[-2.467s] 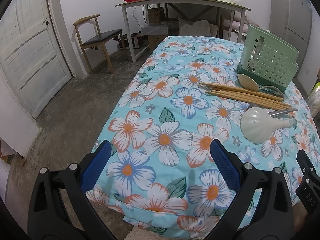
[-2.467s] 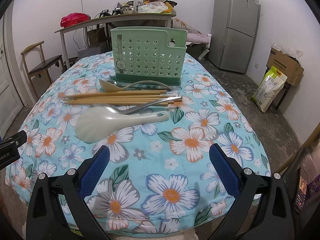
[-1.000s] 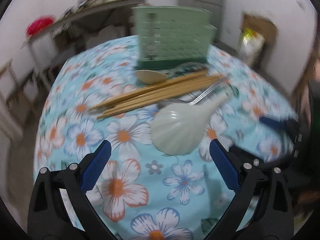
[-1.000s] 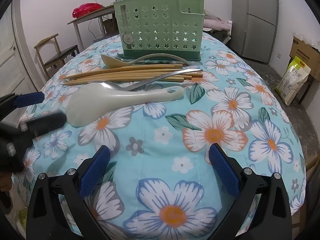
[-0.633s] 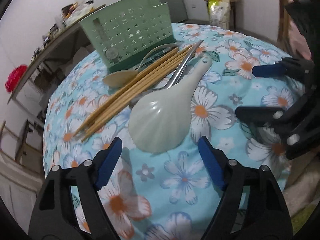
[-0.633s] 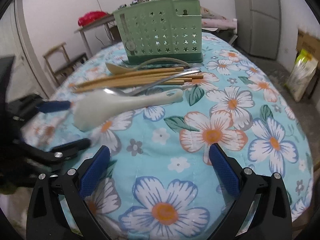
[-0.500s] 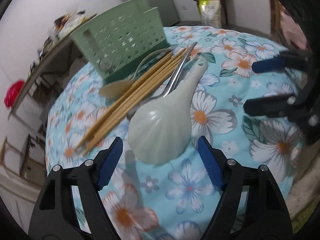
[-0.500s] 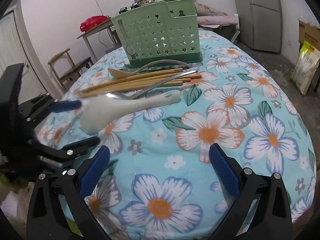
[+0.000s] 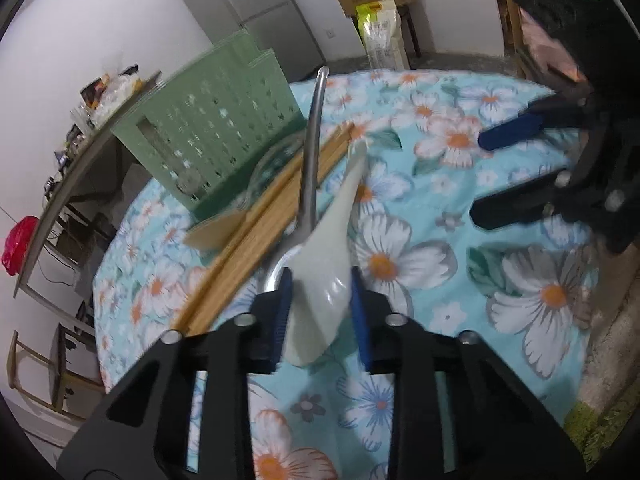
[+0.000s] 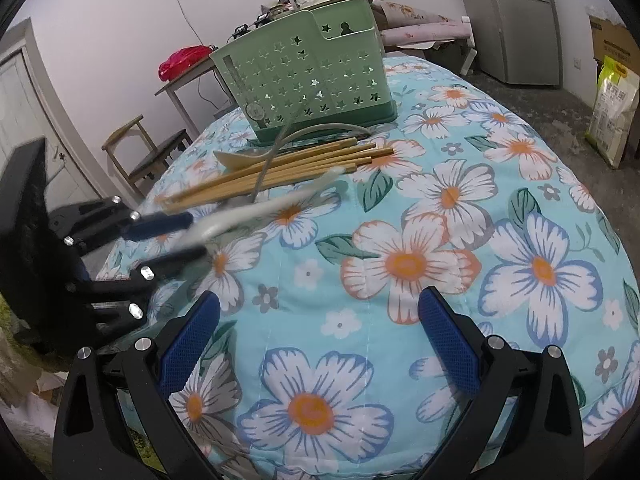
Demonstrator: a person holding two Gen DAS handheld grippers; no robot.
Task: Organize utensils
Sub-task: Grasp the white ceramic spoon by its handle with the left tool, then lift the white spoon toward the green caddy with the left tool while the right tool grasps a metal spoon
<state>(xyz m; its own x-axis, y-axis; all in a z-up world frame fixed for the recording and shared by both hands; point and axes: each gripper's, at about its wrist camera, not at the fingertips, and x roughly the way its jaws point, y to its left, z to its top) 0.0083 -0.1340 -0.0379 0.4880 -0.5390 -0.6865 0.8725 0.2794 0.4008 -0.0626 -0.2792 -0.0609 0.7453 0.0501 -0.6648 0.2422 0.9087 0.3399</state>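
My left gripper (image 9: 320, 304) is shut on the bowl of the pale green rice spoon (image 9: 324, 280), lifted and blurred; a metal spoon (image 9: 312, 152) tips up with it. In the right wrist view the left gripper (image 10: 176, 236) holds the rice spoon (image 10: 256, 212) at the left. Wooden chopsticks (image 10: 288, 176), a cream spoon (image 10: 236, 158) and the metal spoon's handle (image 10: 276, 152) lie before the green utensil caddy (image 10: 308, 80). My right gripper (image 10: 320, 340) is open and empty over the table's near edge, and also shows in the left wrist view (image 9: 516, 172).
The table wears a floral cloth (image 10: 440, 240). A fridge (image 10: 516, 20), a cardboard box (image 10: 612, 44) and a rice bag (image 10: 612, 108) stand at the right. A cluttered side table (image 10: 188, 76) and a chair (image 10: 144, 152) stand behind left.
My left gripper swung in from the table's left, closed on the rice spoon's bowl and raised it; the metal spoon tipped up. My right gripper stayed open, drifting slightly.
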